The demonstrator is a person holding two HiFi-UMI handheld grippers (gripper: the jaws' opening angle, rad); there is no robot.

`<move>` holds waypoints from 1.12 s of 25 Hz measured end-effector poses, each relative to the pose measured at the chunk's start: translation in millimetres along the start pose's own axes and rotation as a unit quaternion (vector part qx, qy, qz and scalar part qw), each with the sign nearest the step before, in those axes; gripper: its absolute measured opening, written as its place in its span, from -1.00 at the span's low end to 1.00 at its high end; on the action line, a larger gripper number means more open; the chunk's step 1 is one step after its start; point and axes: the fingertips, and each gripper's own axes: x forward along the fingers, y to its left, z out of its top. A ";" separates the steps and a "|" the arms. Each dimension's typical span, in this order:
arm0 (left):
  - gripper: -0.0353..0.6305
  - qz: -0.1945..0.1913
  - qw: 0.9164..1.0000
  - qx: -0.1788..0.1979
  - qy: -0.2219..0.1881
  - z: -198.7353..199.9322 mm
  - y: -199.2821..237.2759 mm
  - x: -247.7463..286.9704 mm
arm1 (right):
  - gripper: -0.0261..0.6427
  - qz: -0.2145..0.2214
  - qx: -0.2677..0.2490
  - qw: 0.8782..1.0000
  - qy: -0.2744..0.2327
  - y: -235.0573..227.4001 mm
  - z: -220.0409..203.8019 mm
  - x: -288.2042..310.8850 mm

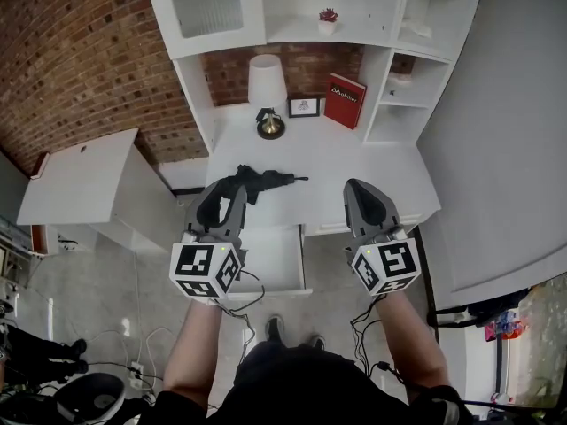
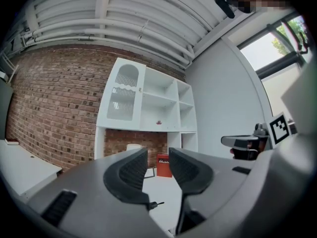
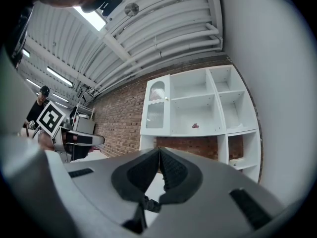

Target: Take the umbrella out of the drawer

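A black folded umbrella [image 1: 261, 179] lies on the white desk top [image 1: 354, 162], just behind the open drawer [image 1: 276, 259]. My left gripper [image 1: 225, 193] hovers at the umbrella's near left end. In the left gripper view its jaws [image 2: 158, 155] stand apart with nothing between them, and the umbrella's thin tip [image 2: 156, 203] shows below them. My right gripper [image 1: 359, 188] hangs over the desk's front edge to the right, away from the umbrella. Its pads [image 3: 159, 150] are pressed together on nothing.
At the back of the desk stand a white lamp [image 1: 267, 87], a small picture frame [image 1: 304, 106] and a red book [image 1: 345, 101], under white shelves [image 1: 416, 34]. A low white cabinet [image 1: 80, 175] stands to the left. Cables lie on the floor [image 1: 133, 361].
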 end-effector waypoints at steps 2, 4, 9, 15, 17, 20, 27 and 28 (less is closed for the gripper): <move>-0.50 0.001 1.000 0.003 -0.001 -0.1 2.0 0.9 | -0.92 -0.002 0.001 1.000 0.000 -1.1 -1.1 1.3; -0.50 0.002 1.000 0.004 -0.001 -0.6 4.5 2.3 | -0.92 -0.003 0.001 1.000 0.000 -1.9 -1.8 3.4; -0.50 0.004 1.000 0.006 0.000 -1.1 12.3 6.2 | -0.92 -0.006 0.001 1.000 0.001 -4.5 -2.7 9.3; -0.51 0.010 1.000 0.005 -0.003 -0.5 24.5 11.5 | -0.92 -0.013 0.001 1.000 0.001 -10.8 -3.8 14.8; -0.51 0.012 1.000 0.005 -0.004 -1.1 28.6 13.0 | -0.92 -0.019 0.003 1.000 0.000 -14.4 -4.4 15.6; -0.51 0.014 1.000 0.002 -0.003 -3.0 34.6 16.3 | -0.92 -0.024 0.004 1.000 0.000 -19.1 -4.4 18.0; -0.51 0.010 1.000 -0.001 0.004 -7.9 39.6 26.7 | -0.93 -0.018 0.001 1.000 0.007 -19.9 -9.0 26.3; -0.51 0.009 1.000 0.000 0.005 -8.7 39.8 27.9 | -0.93 -0.018 0.002 1.000 0.006 -19.5 -9.6 27.1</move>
